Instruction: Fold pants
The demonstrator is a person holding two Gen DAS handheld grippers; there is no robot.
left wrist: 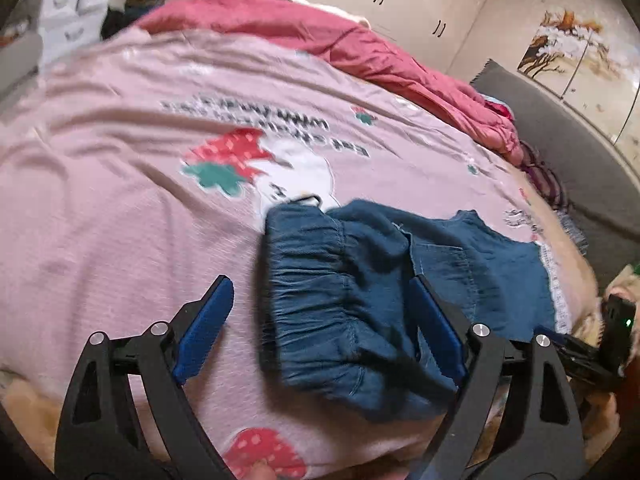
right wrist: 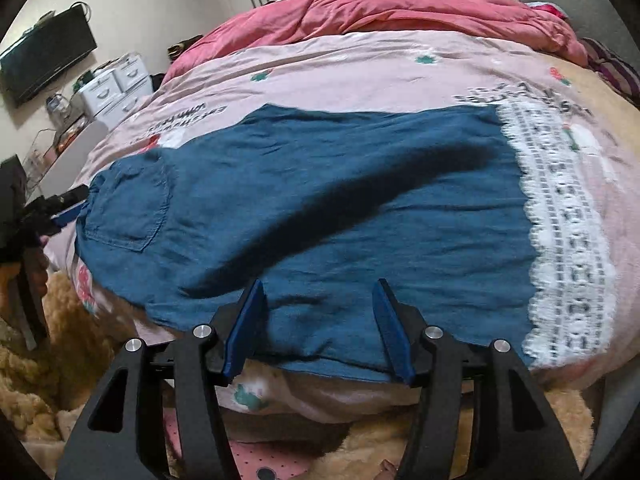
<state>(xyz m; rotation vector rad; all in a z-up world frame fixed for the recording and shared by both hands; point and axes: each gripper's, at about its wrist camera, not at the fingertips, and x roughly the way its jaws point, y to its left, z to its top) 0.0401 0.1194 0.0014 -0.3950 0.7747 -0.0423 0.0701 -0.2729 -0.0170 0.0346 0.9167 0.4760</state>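
Near the bed's front edge lies one pair of blue lace-hemmed pants (right wrist: 320, 208), spread flat on one pink printed bedspread (left wrist: 120, 160). Two grippers hover there, left gripper (left wrist: 320, 320) and right gripper (right wrist: 318, 328), fingers apart, gripping nothing.

soft indoor light, motion blur, fisheye-bent edges, one dark shadow.
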